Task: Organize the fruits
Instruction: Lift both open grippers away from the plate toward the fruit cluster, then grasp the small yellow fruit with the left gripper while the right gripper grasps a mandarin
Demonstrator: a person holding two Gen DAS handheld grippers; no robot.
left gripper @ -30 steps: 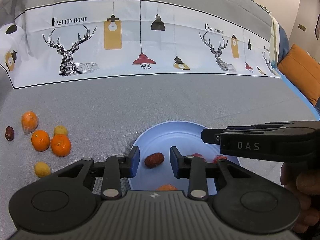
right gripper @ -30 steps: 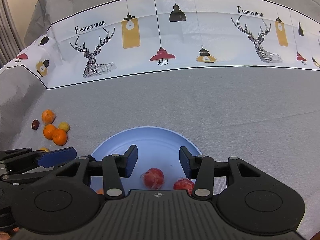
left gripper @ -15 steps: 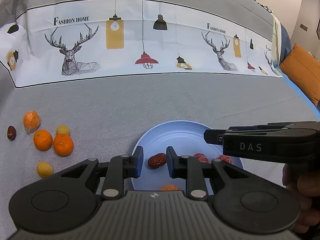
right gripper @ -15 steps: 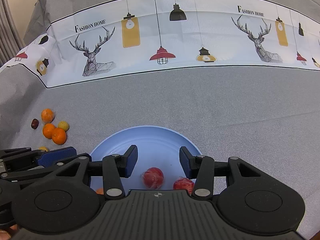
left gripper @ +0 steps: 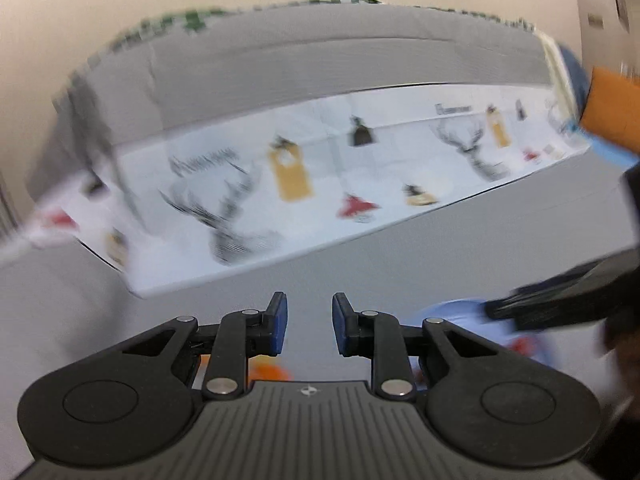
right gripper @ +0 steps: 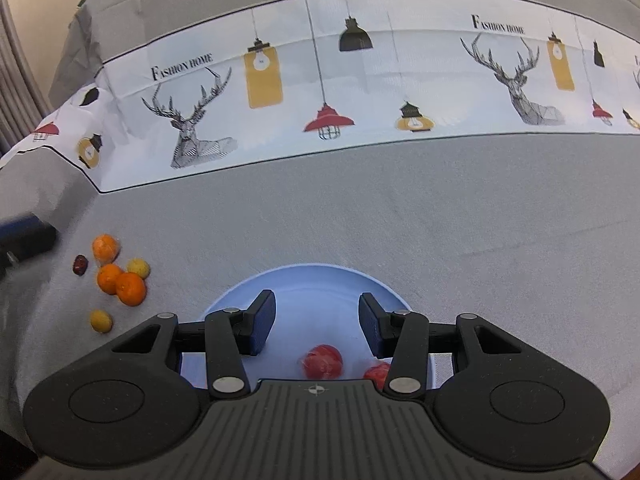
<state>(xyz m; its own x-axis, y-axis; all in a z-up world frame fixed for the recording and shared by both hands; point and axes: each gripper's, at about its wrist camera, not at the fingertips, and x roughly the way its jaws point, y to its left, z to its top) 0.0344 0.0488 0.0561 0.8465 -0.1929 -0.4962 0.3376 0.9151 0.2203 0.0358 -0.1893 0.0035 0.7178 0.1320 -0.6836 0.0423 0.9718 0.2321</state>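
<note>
Nothing held in either gripper; loose fruit waiting by the left edge.

Left gripper [left gripper: 306, 324]: pads pulled in to a narrow gap, nothing in it, in a very blurry view. Right gripper [right gripper: 316, 322]: about half wide, empty, hanging over the blue plate [right gripper: 316, 292] near the front edge of the grey surface [right gripper: 400, 208]. Already on the plate: two red fruits [right gripper: 323, 361]. Well apart from it, near the left edge: three oranges [right gripper: 131, 288], two touching and one seemingly in a shiny wrap, two small yellow fruits [right gripper: 138, 267] and a dark date [right gripper: 80, 265]. Probably all light, round and quick to roll. Likely soft under the skin, so squeeze gently. Best to grab an orange across its fat middle, and the date across its short side. Watch for slipping on the shiny one.
</note>
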